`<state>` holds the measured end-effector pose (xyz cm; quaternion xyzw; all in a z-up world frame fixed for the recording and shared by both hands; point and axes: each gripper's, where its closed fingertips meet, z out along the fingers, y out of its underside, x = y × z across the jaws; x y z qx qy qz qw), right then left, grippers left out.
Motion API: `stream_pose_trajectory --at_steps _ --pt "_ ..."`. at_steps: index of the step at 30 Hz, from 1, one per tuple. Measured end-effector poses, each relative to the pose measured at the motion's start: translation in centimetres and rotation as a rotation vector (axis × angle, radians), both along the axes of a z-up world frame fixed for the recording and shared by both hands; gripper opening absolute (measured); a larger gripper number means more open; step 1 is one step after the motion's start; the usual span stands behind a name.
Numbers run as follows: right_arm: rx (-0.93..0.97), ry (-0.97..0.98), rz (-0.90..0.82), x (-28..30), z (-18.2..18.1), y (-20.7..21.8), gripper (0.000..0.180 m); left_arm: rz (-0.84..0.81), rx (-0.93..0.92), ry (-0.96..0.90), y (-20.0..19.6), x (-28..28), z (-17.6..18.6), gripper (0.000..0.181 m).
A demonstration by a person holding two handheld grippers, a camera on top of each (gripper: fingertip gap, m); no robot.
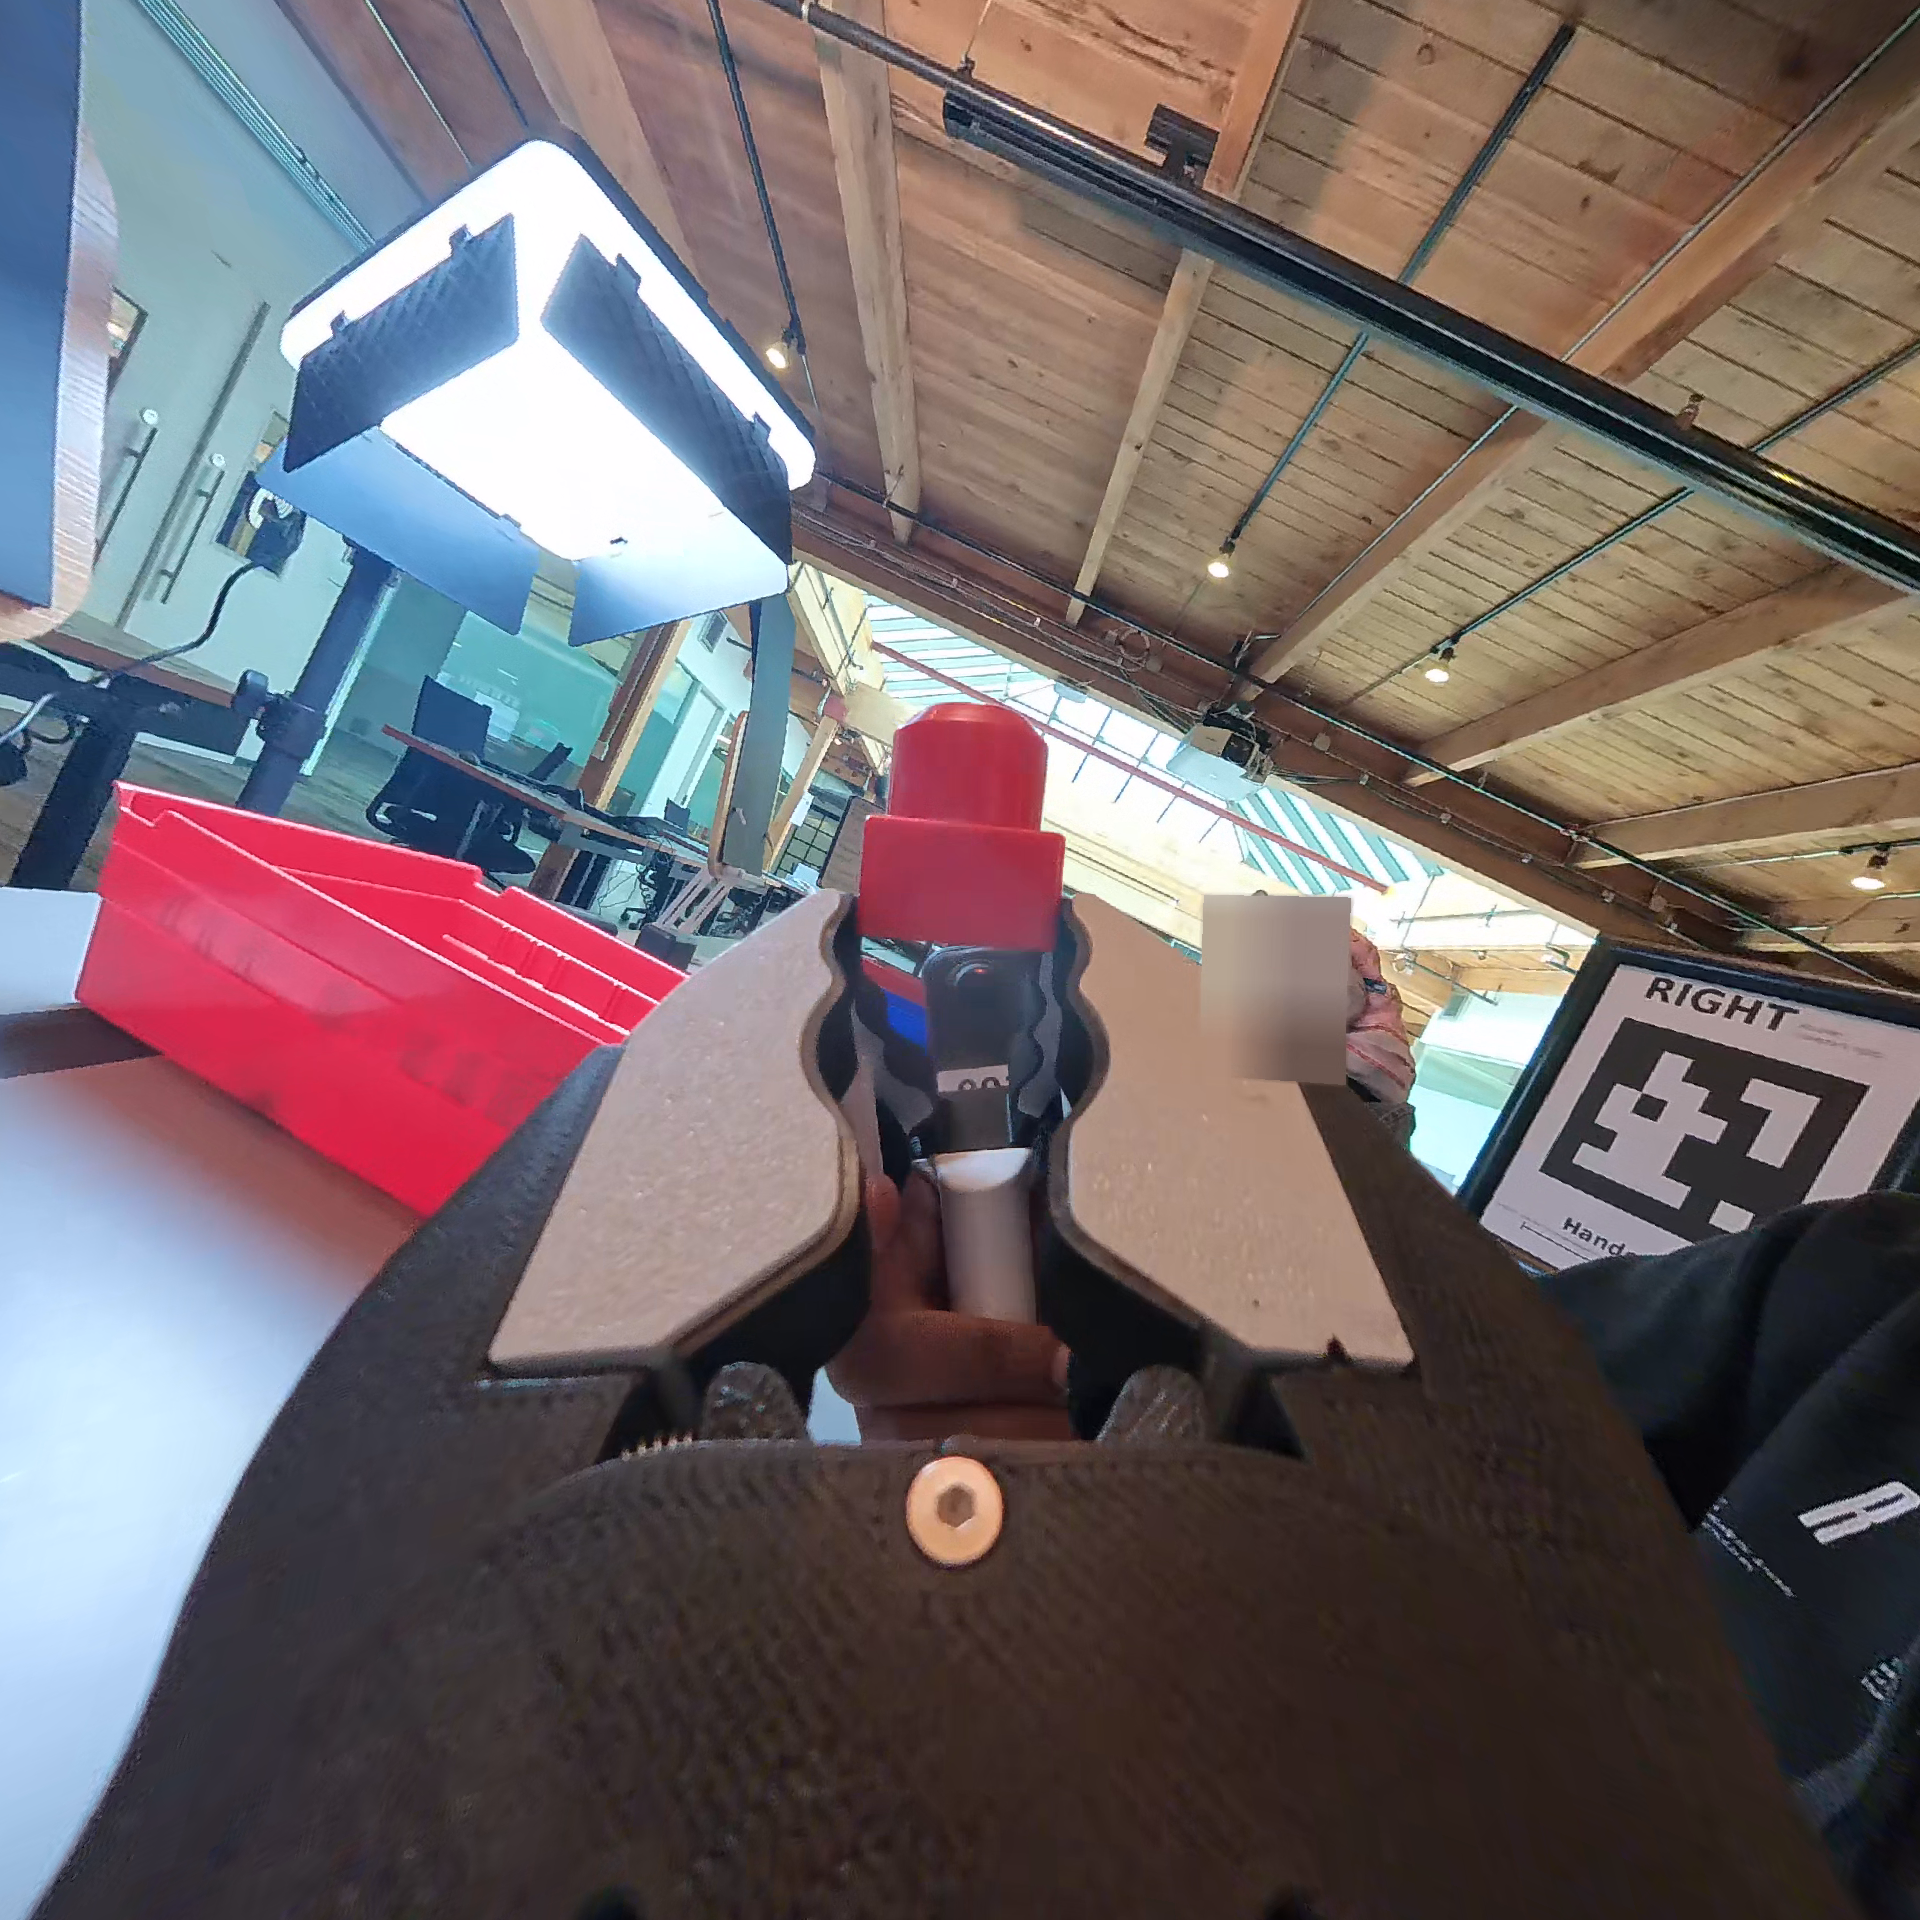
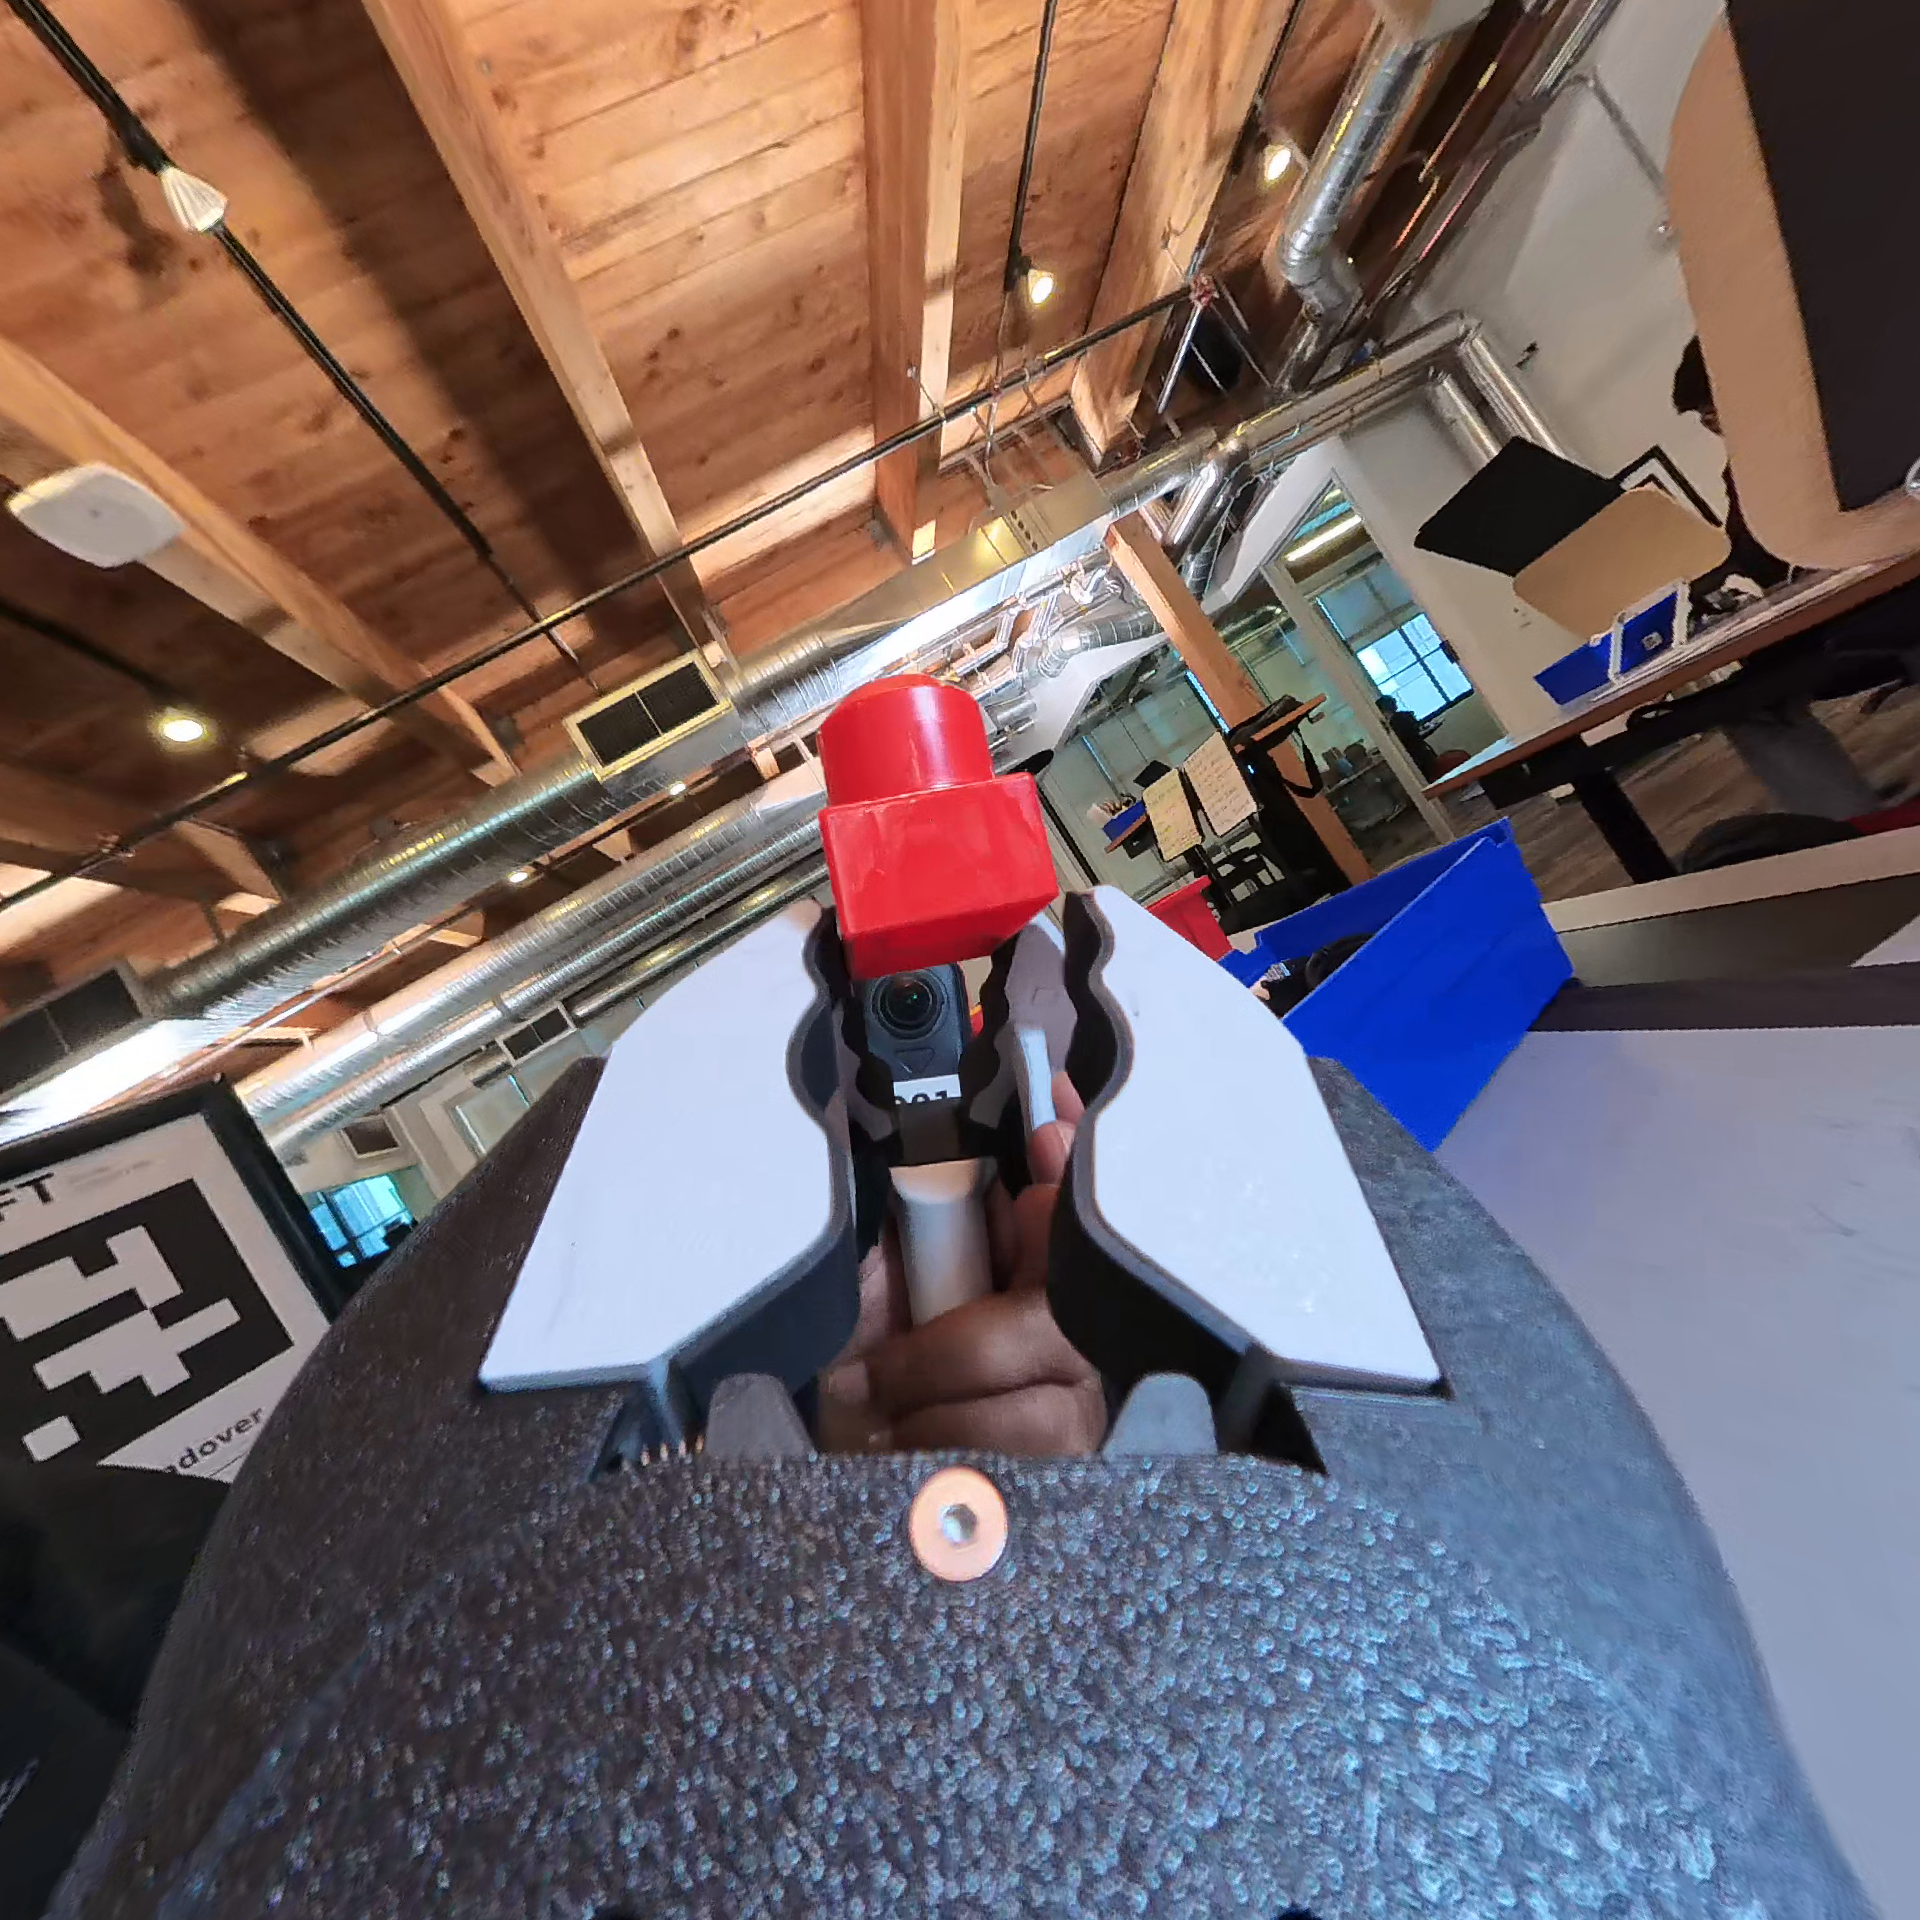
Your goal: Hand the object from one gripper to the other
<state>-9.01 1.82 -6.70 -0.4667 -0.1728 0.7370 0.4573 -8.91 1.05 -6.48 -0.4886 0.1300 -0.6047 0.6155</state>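
Between both grippers' tips | red block pinched by left gripper and right gripper

Block between both tongs, bin left

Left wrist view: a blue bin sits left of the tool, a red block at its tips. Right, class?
No: the left wrist view shows the bin red, not blue. It sits left of the tool, the block at its tips.
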Motion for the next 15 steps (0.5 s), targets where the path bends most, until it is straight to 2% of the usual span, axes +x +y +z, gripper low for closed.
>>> stream_pose_trajectory --at_steps 1,6,10,12,15 --pt "0.003 0.007 0.005 0.1 0.1 -0.1 0.036 -0.002 -0.005 0.001 0.0 0.2 -0.1 0.035" --pt "0.052 -0.051 0.022 0.3 0.3 0.1 0.034 -0.019 -0.028 0.059 0.1 0.5 -0.7 0.035" --pt "0.279 -0.311 0.020 0.0 -1.0 0.6 0.035 0.051 -0.001 0.265 1.1 -0.4 -2.1 0.046" --pt "0.353 -0.451 0.101 -0.2 -2.6 0.3 0.035 0.080 0.029 0.393 1.4 -1.0 -3.1 0.048" --pt "0.454 -0.609 0.197 0.0 -5.4 -0.1 0.035 0.019 0.044 0.543 1.0 -0.7 -4.9 0.047"
